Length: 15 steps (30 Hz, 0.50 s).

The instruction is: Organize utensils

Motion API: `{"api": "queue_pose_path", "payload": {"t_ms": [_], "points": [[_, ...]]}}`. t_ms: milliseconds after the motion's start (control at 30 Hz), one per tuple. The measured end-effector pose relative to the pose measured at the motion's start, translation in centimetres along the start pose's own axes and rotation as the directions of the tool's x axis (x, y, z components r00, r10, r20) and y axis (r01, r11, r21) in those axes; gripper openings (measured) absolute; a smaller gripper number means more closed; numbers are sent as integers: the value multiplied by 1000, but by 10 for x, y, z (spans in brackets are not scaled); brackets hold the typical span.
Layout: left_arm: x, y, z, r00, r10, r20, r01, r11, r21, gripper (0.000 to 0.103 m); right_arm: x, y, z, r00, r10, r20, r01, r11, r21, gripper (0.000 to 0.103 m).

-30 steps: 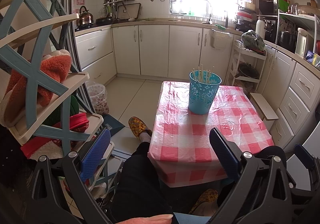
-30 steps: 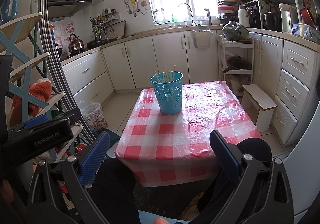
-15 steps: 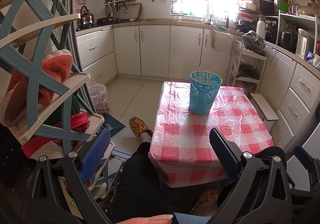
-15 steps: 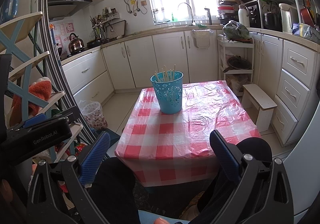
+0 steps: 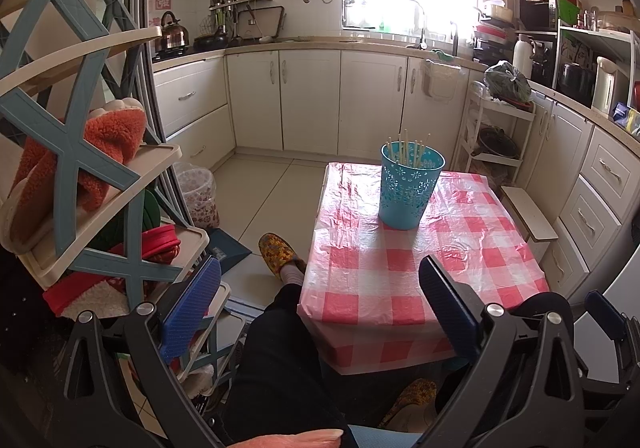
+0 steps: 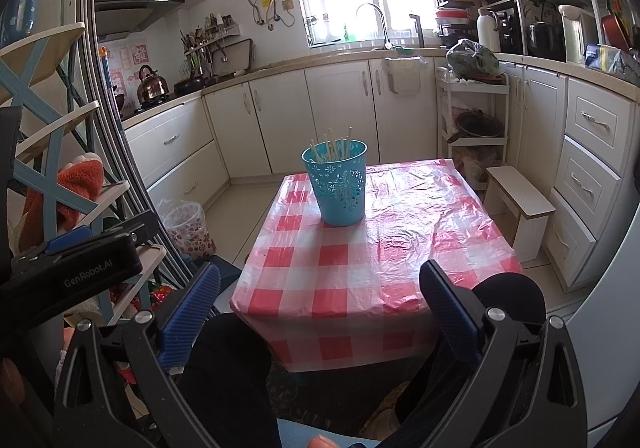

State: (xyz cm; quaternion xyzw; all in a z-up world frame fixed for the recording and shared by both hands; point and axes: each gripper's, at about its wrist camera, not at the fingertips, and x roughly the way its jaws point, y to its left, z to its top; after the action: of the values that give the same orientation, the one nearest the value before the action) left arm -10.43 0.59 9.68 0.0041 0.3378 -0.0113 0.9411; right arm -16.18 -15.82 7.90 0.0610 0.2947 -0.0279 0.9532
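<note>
A perforated turquoise holder (image 5: 410,188) (image 6: 337,183) stands upright on a low table with a pink-and-white checked cloth (image 5: 420,272) (image 6: 372,256). Several pale chopsticks (image 5: 408,146) (image 6: 334,144) stick up out of it. My left gripper (image 5: 318,288) hangs open in front of the table's near edge, over a person's dark-trousered legs, nothing between its blue pads. My right gripper (image 6: 320,288) is open too, empty, held back from the near edge. The left gripper's black body (image 6: 68,276) shows at the left of the right wrist view.
A blue-and-cream shoe rack (image 5: 80,176) with slippers crowds the left side. A person's foot in a yellow slipper (image 5: 278,252) rests on the floor left of the table. A small wooden stool (image 6: 520,200) and white cabinets (image 6: 588,176) stand on the right. A lined bin (image 6: 186,224) sits by the rack.
Both views have shifted only slightly; the left gripper drifted a little. Both grippers stay open and empty, and the holder has not moved.
</note>
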Motion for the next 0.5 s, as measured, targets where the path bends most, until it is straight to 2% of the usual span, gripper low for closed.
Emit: {"api": "queue_pose_path", "payload": {"t_ms": [133, 500], "points": [[-2, 2, -2, 999, -1, 38, 1, 1000, -10, 95, 1, 0, -7, 1000, 0, -6, 0, 1000, 2, 96], [6, -3, -3, 1000, 3, 11, -3, 1000, 11, 95, 1, -2, -7, 1000, -11, -3, 11, 1000, 8, 96]]}}
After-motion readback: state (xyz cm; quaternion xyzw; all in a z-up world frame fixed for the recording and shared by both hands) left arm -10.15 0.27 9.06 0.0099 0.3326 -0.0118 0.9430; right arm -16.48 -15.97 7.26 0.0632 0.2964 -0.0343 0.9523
